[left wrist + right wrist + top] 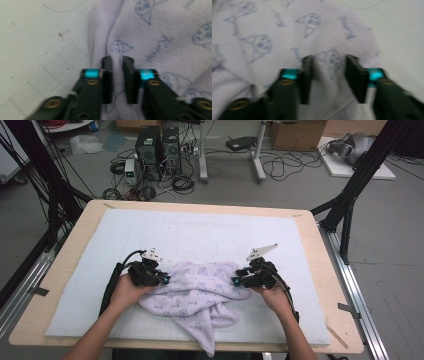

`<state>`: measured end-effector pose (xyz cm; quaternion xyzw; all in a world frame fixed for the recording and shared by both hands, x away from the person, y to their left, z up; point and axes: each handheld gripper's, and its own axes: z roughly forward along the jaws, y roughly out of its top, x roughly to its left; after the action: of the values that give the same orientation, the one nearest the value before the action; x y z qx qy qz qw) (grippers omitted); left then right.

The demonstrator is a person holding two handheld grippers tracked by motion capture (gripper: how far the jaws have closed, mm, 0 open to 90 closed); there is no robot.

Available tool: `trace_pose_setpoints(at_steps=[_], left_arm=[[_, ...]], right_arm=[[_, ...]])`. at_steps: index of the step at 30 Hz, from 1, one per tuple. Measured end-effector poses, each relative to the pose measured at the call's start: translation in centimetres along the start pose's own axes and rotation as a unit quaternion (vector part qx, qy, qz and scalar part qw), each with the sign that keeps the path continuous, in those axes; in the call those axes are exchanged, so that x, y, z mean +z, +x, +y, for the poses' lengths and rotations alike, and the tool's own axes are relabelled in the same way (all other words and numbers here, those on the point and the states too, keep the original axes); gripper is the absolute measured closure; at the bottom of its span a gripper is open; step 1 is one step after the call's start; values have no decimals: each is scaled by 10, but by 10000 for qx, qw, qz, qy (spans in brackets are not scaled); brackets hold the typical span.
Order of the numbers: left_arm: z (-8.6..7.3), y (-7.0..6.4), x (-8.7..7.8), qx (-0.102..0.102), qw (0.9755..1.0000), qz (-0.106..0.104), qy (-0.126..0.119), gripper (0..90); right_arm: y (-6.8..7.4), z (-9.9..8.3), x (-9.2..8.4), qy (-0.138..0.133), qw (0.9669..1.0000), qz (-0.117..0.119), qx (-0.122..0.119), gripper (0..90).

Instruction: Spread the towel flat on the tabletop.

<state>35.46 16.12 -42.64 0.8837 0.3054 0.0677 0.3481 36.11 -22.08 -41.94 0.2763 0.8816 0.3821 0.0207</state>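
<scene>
- crumpled lilac printed cotton garment (197, 295) lies on white foam mat (200, 232), near its front edge
- left gripper (117, 75) jaws pinching garment's left fold
- right gripper (332, 75) jaws spread over hem, likely readying to spread it flat

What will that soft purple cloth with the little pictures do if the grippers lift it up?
The cloth will probably flop and hang down: it already lies crumpled in soft folds, and one corner droops over the table edge. It looks thin and knitted, so likely light. It should not slip easily, since a pinched fold sits between the left gripper fingers.
</scene>
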Motion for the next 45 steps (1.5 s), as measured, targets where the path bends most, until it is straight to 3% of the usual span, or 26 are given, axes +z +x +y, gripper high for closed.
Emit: trace_pose_setpoints(at_steps=[2,4,5,9,10,12,14,15,16,17,18,19,20,22,24,27,32,37,41,43,45], left_arm=[[0,-1,-5,-5,9999,64,-129,860],[0,1,-16,-19,9992,177,-362,863],[0,2,-22,-54,9984,234,-505,864],[6,3,-49,-130,9935,438,-1038,867],[9,3,-56,-93,9926,485,-1113,867],[18,3,-66,-14,9893,680,-1289,868],[36,8,-77,65,9832,1012,-1516,869],[48,11,-84,70,9777,1238,-1696,869],[61,15,-91,114,9704,1513,-1879,869],[75,19,-96,202,9626,1802,-2012,866],[86,24,-97,248,9565,2054,-2056,851],[94,31,-96,96,9560,2101,-2045,756],[98,38,-93,-135,9608,1994,-1919,574],[95,47,-86,-256,9682,1843,-1671,517],[82,51,-78,-382,9734,1629,-1565,481],[57,51,-61,-525,9785,1389,-1428,464],[21,40,-42,-429,9871,1076,-1101,441],[-3,23,-34,-393,9907,792,-1033,433],[-13,9,-35,-290,9919,639,-1060,429],[-18,1,-36,-238,9914,567,-1157,428],[-21,-4,-35,-198,9917,522,-1161,427]], right_arm=[[4,2,1,79,9997,35,-213,800],[7,6,-4,46,9994,2,-346,821],[8,9,-15,-157,9992,-57,-354,833],[10,19,-32,-478,9980,-97,-399,838],[11,24,-37,-512,9977,-50,-440,839],[14,37,-44,-478,9966,-194,-635,843],[12,57,-54,-542,9941,-536,-772,850],[7,70,-60,-679,9923,-697,-771,851],[3,85,-67,-847,9897,-870,-760,850],[-2,101,-72,-984,9847,-1176,-829,846],[-7,117,-75,-1083,9805,-1409,-836,829],[-13,129,-75,-1162,9786,-1530,-737,752],[-19,137,-73,-1233,9780,-1586,-567,607],[-30,138,-62,-1128,9831,-1415,-279,599],[-35,125,-49,-991,9850,-1395,-208,569],[-37,97,-32,-813,9894,-1198,-78,524],[-26,58,-18,-567,9936,-974,-103,494],[-6,34,-18,-623,9954,-689,-216,482],[13,23,-14,-613,9956,-547,-450,480],[21,21,-12,-427,9976,-358,-410,453],[30,20,-10,-431,9969,-327,-571,463]])
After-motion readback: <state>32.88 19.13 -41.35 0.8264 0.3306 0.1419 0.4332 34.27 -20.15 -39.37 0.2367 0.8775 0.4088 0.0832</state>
